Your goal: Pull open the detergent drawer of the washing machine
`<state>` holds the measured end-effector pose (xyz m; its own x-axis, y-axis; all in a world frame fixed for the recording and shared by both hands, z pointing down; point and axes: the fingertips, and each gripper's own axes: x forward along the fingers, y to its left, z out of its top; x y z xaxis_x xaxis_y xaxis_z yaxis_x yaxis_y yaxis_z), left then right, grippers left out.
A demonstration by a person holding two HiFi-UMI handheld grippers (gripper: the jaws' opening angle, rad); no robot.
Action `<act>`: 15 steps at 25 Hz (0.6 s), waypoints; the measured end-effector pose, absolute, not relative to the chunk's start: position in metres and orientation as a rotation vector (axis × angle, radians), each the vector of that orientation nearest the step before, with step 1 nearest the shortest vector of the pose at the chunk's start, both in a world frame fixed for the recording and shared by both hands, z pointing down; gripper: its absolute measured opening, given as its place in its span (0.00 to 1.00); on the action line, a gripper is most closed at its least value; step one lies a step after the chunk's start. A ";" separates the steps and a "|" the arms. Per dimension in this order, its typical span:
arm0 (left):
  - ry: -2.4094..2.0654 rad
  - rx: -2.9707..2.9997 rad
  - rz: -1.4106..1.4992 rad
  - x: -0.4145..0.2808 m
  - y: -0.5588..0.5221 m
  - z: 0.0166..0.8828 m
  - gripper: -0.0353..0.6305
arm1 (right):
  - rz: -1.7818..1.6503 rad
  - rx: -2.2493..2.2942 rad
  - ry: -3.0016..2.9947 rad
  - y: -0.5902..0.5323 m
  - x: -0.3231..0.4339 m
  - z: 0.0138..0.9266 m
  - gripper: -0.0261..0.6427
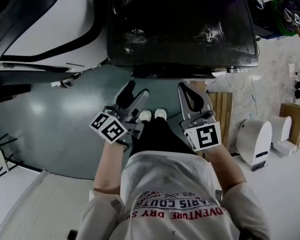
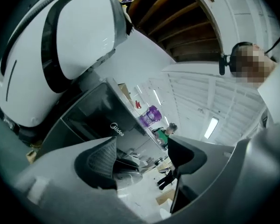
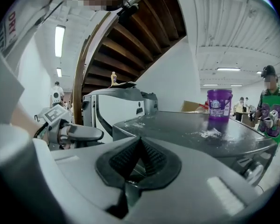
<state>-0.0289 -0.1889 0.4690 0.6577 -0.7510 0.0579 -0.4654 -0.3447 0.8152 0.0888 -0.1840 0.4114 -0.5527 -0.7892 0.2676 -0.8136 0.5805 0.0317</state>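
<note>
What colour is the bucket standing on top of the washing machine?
Purple, with a label on its side; the bucket shows best in the right gripper view.

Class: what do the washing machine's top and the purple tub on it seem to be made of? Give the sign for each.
Washing machine top: dark, smooth and glossy, likely painted metal or plastic; it shows sheen, and white powder sits on its surface. Purple tub: probably moulded plastic; even colour, a rim band and a printed label.

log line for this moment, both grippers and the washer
phase: before contact | left gripper: jaws apart, empty | right gripper: jaws together, empty | washing machine: untouched, both grippers short of its front
</note>
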 end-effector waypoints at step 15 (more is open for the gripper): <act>-0.829 1.729 -0.940 -0.019 -0.243 0.519 0.68 | 0.195 1.221 -2.633 -0.203 0.076 0.462 0.04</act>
